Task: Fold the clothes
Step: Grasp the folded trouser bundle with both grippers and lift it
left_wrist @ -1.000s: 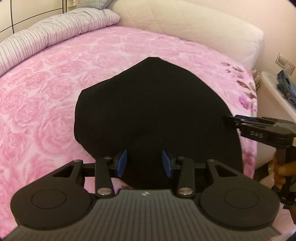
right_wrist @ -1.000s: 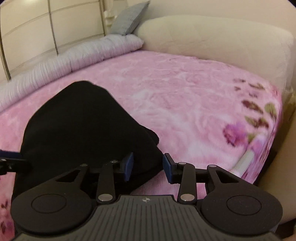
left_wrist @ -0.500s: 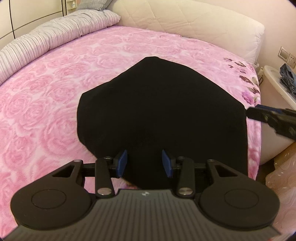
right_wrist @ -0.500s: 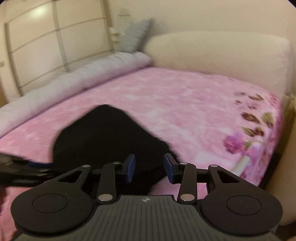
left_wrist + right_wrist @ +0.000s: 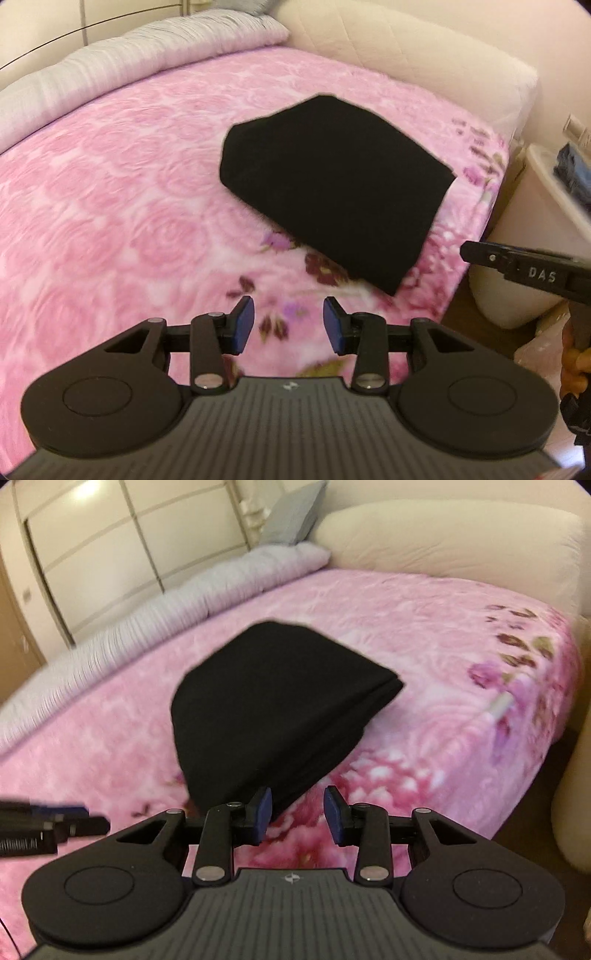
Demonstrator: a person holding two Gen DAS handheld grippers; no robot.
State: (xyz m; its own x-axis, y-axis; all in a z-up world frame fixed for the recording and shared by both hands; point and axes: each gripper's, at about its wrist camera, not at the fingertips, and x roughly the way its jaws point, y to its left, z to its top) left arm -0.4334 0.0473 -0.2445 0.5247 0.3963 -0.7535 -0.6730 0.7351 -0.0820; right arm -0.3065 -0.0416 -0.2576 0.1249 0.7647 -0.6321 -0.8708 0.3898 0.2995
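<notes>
1. Pulled back from the black garment (image 5: 332,188) since a second ago in both views: then between the blue pads and filling the near field, now lying free on the pink blanket (image 5: 110,192) and clear of both grippers.

2. Left wrist view: left gripper (image 5: 288,325) with pads apart, holding nothing, only blanket in the gap. Garment folded into a compact slab at about 1 o'clock from the fingertips, well apart. Long axis from 10 o'clock to 4 o'clock, near corner close to the bed's right edge. Right gripper (image 5: 524,269) entering at 3 o'clock, off the bed edge, beside that near corner.

3. Same view, surroundings: striped grey bolster (image 5: 129,66) at 11 o'clock, cream headboard (image 5: 406,66) at 1 o'clock, white bin (image 5: 535,221) with blue cloth at 3 o'clock. Nothing between fingers and garment.

4. Right wrist view: right gripper (image 5: 297,812) with pads apart and empty. Garment (image 5: 273,709) at 12 o'clock to 11 o'clock; near edge just beyond the left pad, apparently not touching. Stacked layers visible along its right side. Left gripper (image 5: 51,830), blurred, at 9 o'clock.

5. Judgement: right hand nearer, garment's near edge almost at its fingertips; fold looks complete or nearly so. For any further fold, approach across the short side, square to the long axis. Risk: slab close to the bed's edge, easy to drag off.
</notes>
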